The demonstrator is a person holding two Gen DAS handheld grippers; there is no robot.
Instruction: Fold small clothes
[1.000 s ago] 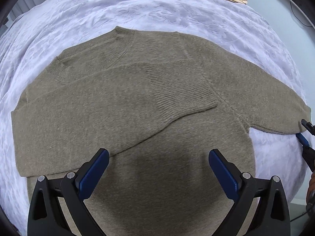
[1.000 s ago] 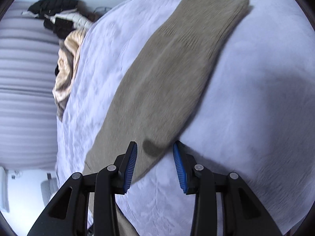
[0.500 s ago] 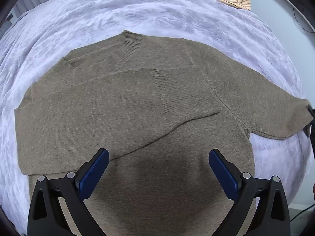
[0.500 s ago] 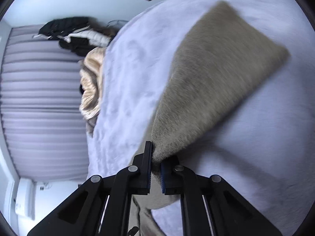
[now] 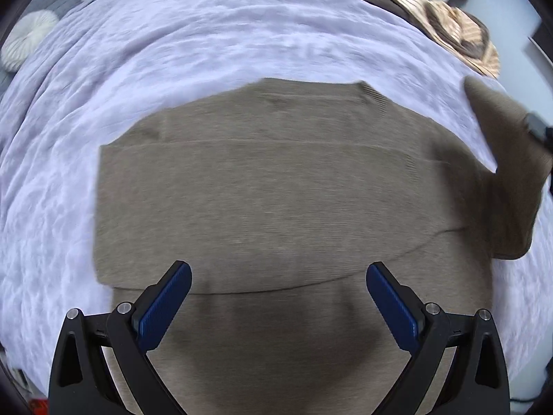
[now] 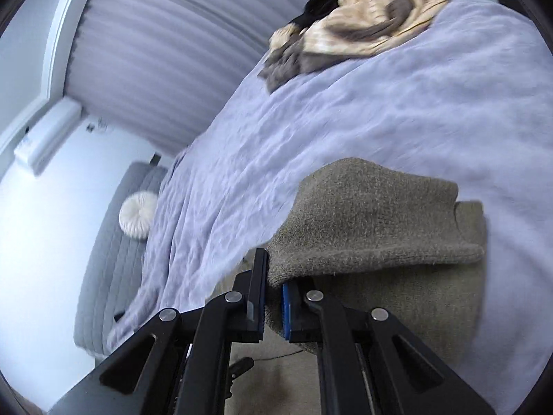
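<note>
R claw (image 6: 273,294) pinches sweater (image 6: 373,221) cuff.

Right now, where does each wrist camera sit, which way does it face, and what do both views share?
Left wrist: on the left gripper, looking steeply down on the sweater on the bed cover; open jaws show.
Right wrist: on the right gripper, looking across the bed toward the curtain; jaws shut on the sleeve.
Shared: sweater, bed cover, striped clothes pile, round cushion.

1 sweater (image 5: 276,200), 2 tools (image 5: 278,297) (image 6: 273,297), 1 bedspread (image 5: 207,41), 1 clothes pile (image 6: 359,24), 1 round cushion (image 6: 137,219).
</note>
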